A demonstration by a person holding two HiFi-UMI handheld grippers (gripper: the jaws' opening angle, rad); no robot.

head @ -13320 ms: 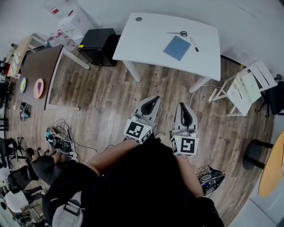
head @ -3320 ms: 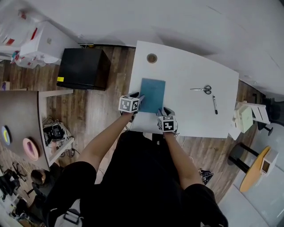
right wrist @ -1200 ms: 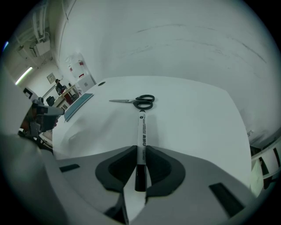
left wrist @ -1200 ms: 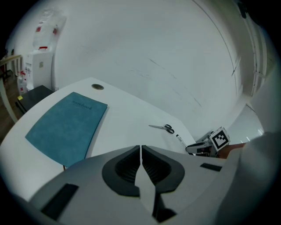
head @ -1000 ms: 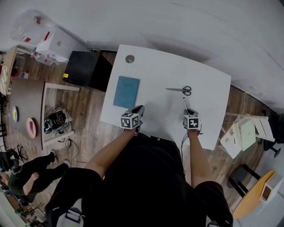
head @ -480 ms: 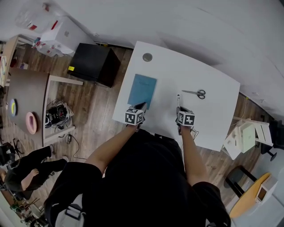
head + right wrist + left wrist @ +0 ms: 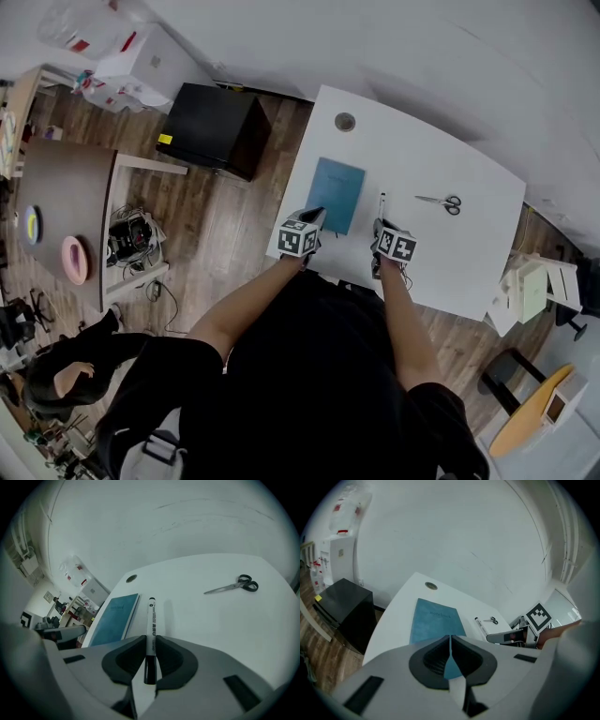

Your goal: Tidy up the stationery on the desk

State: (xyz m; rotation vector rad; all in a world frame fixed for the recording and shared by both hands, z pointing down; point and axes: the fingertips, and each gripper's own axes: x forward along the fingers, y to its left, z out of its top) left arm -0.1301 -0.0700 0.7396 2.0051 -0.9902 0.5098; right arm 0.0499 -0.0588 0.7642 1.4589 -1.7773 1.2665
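Head view: scissors (image 7: 441,202) apart from notebook (image 7: 336,194)

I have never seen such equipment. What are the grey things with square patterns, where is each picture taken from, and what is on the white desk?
They are hand-held tongs, one pair in each of a person's hands. One picture comes from a camera on the person's head, looking down; the other two from cameras on the tongs. On the white desk lie a blue notebook and scissors. The left tongs are shut and empty; the right tongs grip a marker pen.
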